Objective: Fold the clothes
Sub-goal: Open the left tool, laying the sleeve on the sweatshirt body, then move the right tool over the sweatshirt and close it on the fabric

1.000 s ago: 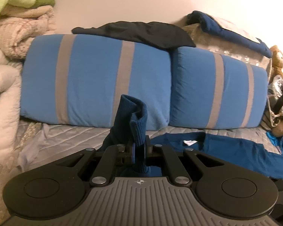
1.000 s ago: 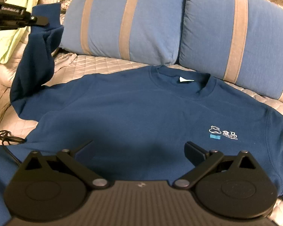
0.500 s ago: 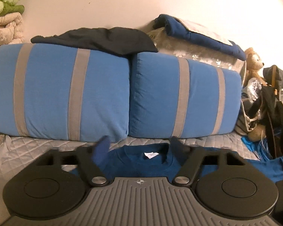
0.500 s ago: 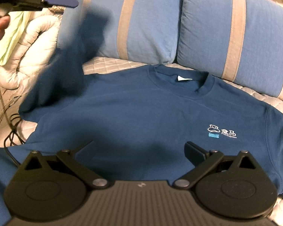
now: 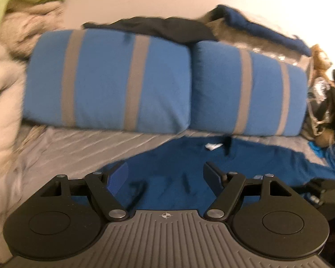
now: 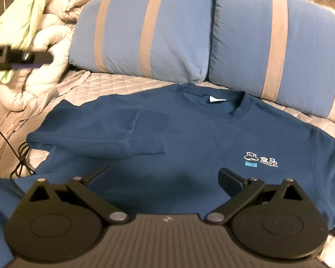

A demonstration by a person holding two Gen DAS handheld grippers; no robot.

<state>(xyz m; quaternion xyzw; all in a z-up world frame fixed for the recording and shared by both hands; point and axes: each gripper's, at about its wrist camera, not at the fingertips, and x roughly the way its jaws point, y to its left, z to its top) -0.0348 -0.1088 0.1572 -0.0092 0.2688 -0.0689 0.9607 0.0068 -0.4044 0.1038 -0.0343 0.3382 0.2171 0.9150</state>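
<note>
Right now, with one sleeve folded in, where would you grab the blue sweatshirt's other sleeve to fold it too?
Probably at the far end of the unfolded sleeve, which runs off the right of the right wrist view, so its cuff is hidden. Come from that outer side with the right gripper, open and empty over the sweatshirt. The folded sleeve lying flat across the chest shows the matching move.

L gripper: jaws wide apart, nothing between the pads, pitched downward; jaws have just been opening. Also seen at left edge of R wrist view, blurred. R gripper: jaws spread wide, nothing gripped, angled downward.
</note>
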